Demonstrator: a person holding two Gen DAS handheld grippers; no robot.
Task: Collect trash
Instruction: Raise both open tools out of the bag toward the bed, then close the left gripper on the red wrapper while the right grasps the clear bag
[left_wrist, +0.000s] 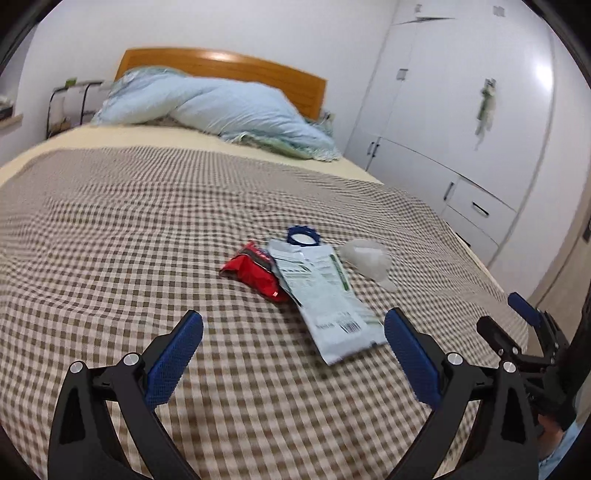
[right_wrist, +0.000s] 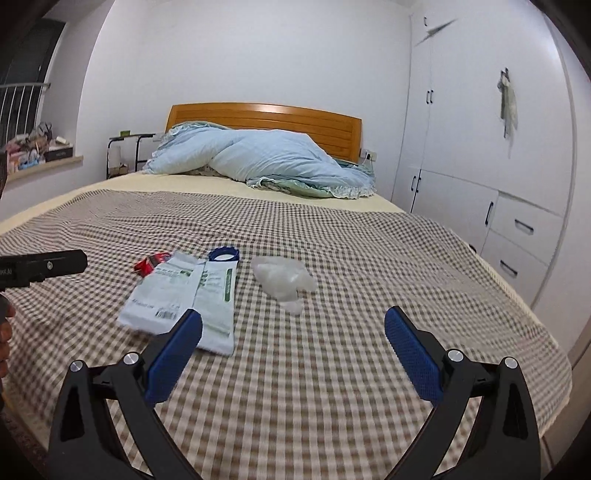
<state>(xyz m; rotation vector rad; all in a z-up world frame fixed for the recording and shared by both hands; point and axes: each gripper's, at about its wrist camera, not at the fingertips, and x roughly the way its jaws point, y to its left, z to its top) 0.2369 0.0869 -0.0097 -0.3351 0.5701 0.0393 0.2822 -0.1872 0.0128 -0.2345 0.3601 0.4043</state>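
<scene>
Trash lies on the checked bedspread (left_wrist: 110, 229) (right_wrist: 369, 266): a red snack wrapper (left_wrist: 255, 275) (right_wrist: 149, 263), a white and green flat pouch (left_wrist: 325, 299) (right_wrist: 184, 295), a blue ring-shaped cap (left_wrist: 302, 236) (right_wrist: 223, 254) and a crumpled clear plastic bag (left_wrist: 367, 258) (right_wrist: 282, 278). My left gripper (left_wrist: 293, 343) is open, hovering short of the pouch and wrapper with nothing between its fingers. My right gripper (right_wrist: 293, 343) is open too, nearer than the pouch and clear bag, empty. The right gripper's body (left_wrist: 532, 343) shows at the right edge of the left wrist view.
A rumpled light blue quilt (left_wrist: 221, 107) (right_wrist: 266, 158) lies against the wooden headboard (right_wrist: 266, 118). White wardrobe doors and drawers (left_wrist: 461, 147) (right_wrist: 498, 184) line the right side. A small rack (right_wrist: 125, 155) and a cluttered windowsill (right_wrist: 33, 155) are at the left.
</scene>
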